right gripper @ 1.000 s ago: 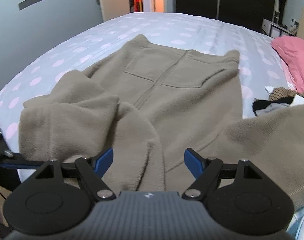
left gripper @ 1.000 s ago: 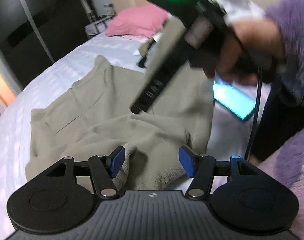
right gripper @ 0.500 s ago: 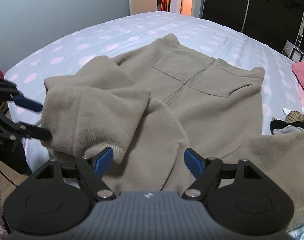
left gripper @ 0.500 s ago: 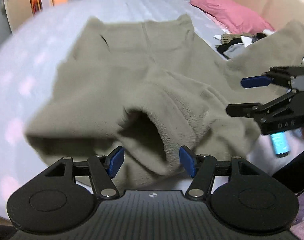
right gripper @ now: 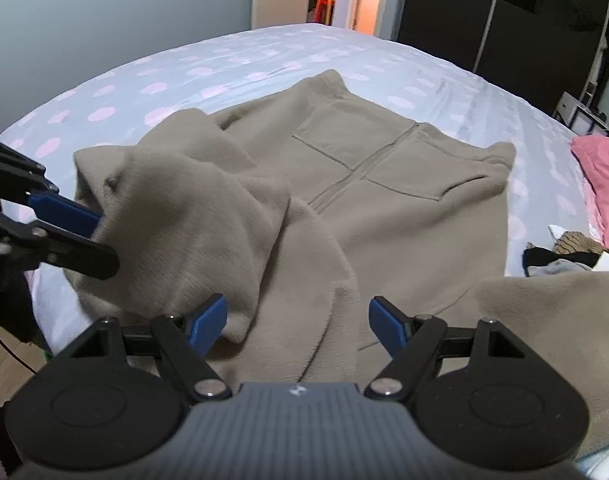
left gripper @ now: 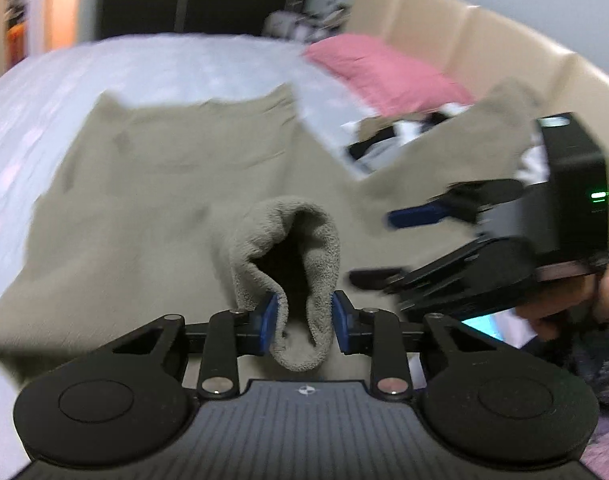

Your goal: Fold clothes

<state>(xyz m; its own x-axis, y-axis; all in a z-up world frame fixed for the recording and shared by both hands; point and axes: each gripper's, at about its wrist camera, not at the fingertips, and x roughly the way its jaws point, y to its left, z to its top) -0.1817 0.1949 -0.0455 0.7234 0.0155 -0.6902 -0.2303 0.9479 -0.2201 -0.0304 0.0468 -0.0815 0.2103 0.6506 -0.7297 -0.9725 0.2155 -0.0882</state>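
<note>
Left wrist view showed the left gripper (left gripper: 302, 318) closing on the sleeve cuff (left gripper: 292, 236) of a soft, limp fleece jacket (right gripper: 384, 200) lying spread on the bed (right gripper: 184, 72). The right gripper (right gripper: 298, 320) hovered agape, empty. Cuffs and hems looked the best holds.

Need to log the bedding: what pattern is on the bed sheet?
Pale blue-white bed sheet with pink polka dots, clearest in the right wrist view.

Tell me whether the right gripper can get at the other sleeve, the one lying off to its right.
Probably yes. The right gripper is open and holds nothing, and the free sleeve lies beside it with nothing on it. The left gripper, whose jaws are closing on the sleeve cuff, is on the far side.
</note>
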